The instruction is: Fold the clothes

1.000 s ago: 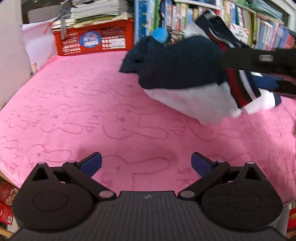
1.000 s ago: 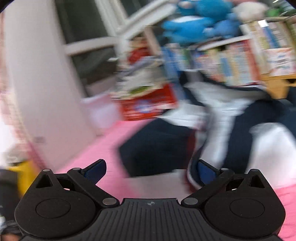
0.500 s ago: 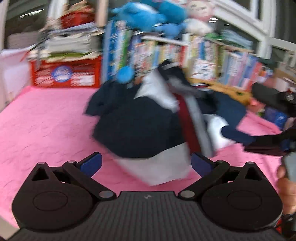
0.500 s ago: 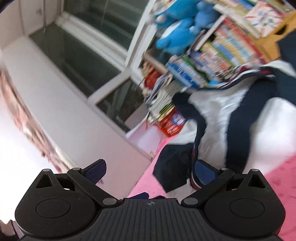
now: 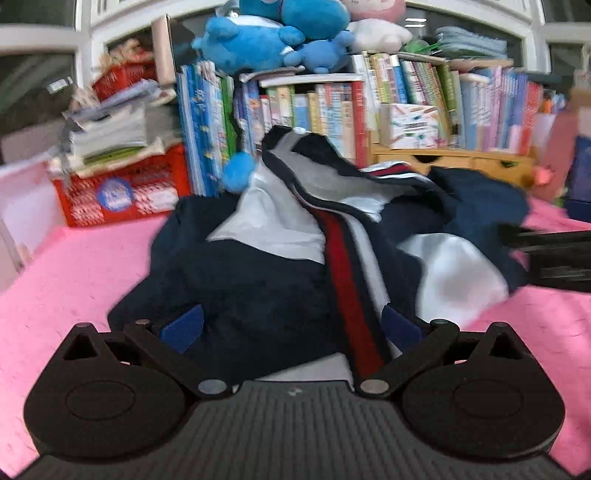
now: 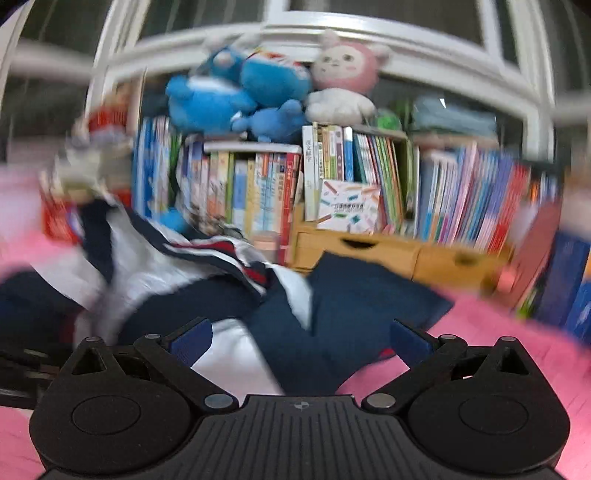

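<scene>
We've got the jacket (image 5: 266,280) lying in a crumpled heap on the pink blanket (image 5: 66,280), navy with white panels and a red stripe (image 5: 345,280) running down it. No clean long axis yet. The stripe runs roughly away from us toward the bookshelf (image 5: 406,107), and that's the best orientation cue we have.

Left gripper (image 5: 291,325): jaws wide, nothing between them. The near hem of the jacket sits right in front of and partly between the blue pads (image 5: 183,326), navy body dead ahead, stripe just inside the right finger. We can't tell whether the pads touch cloth.

Right gripper (image 6: 301,338): also spread wide and empty. In its view the heap lies ahead and to the left, with a navy flap (image 6: 369,295), probably a sleeve, reaching out onto the blanket between its fingers. The view is motion-blurred, so edges are soft.

Each gripper shows at the edge of the other's view, so we're flanking the heap: left on the body side, right on the sleeve side.

Our read: folding hasn't started; the garment still needs spreading flat. Left is nearer the hem, right nearer the loose flap, so each would take its own side and pull apart across the stripe.

Behind it all are plush toys (image 5: 273,33) on top of the books and a red crate (image 5: 122,188) at far left.
</scene>
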A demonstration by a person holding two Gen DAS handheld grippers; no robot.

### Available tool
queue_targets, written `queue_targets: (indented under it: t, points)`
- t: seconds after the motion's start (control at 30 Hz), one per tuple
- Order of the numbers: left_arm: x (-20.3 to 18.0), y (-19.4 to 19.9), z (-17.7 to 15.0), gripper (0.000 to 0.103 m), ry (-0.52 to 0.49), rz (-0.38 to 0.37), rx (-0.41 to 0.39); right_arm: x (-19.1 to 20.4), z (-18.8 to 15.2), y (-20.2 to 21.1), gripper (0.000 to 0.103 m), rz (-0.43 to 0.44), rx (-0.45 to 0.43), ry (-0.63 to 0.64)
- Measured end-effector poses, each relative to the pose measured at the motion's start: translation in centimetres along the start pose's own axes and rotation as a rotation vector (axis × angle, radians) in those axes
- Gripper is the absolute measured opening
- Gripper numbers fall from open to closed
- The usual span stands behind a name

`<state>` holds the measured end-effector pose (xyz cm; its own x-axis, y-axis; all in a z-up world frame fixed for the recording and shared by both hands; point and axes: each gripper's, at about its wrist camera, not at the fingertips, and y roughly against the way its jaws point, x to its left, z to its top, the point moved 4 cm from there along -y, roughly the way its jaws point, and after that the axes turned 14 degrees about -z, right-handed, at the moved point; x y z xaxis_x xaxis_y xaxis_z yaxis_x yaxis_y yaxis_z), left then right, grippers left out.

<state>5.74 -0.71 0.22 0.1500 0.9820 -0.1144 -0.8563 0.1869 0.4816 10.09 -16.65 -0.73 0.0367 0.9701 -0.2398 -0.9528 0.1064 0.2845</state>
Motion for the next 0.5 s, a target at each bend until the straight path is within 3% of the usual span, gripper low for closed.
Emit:
queue_targets:
  t: [0.07,0.13,0.3,0.37,0.5]
  points:
    - [-0.6,1.2,0.3,0.103,0.002,-0.113,-0.050,0.3,0.5,-1.6,0.103,-0.020,-0.009,-0.004]
    - [-0.9,1.2,0.6,0.103,-0.034,-0.131,-0.091,0.0,0.8,-2.7,0.103,0.002,0.002,-0.057]
    - [1.1,-1.4,-0.7,0.103,-0.104,0.172,-0.035,-1.0,0.0,-3.2,0.103,0.072,0.061,-0.152]
    - [2.1,-1.4,-1.3,0.103,-0.111,0.217,-0.027,-1.2,-0.6,-2.8,0.103,0.086,0.072,-0.148]
    - [4.4,0.3,-1.7,0.103,-0.076,0.236,-0.030,-0.7,-1.3,-2.0,0.103,0.108,0.073,-0.121]
